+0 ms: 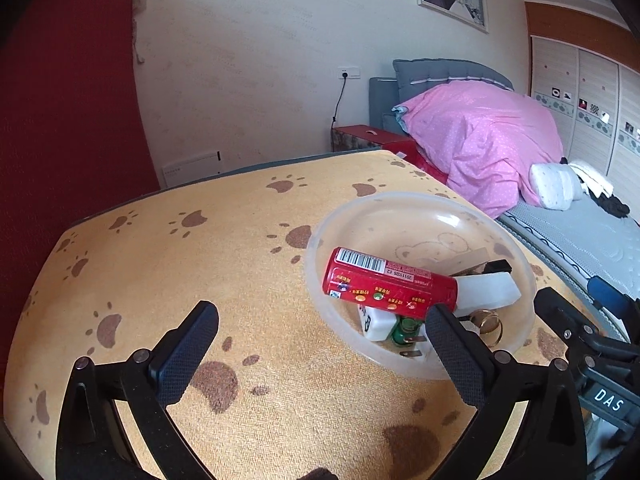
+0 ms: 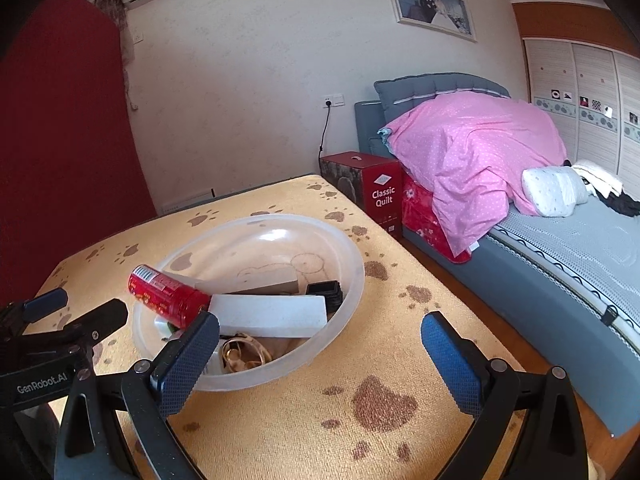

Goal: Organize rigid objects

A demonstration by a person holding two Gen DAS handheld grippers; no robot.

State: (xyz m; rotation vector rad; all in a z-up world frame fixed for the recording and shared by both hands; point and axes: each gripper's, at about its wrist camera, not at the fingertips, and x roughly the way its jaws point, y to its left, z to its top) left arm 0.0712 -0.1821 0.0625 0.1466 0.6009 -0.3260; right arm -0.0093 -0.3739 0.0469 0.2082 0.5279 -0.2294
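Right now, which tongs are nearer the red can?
Left. The left tongs stand open just short of the red can; the right tongs stand open across the bowl.

Left gripper (image 1: 322,334) angled downward, jaws spread wide, nothing between the pads. Right gripper (image 2: 320,346) likewise tilted down, jaws wide apart and empty. Both side by side, close together, each visible at the other's edge.

Both wrist views close, angled down across table (image 1: 200,240); left view left of bowl (image 1: 420,216), right view perhaps nearer.
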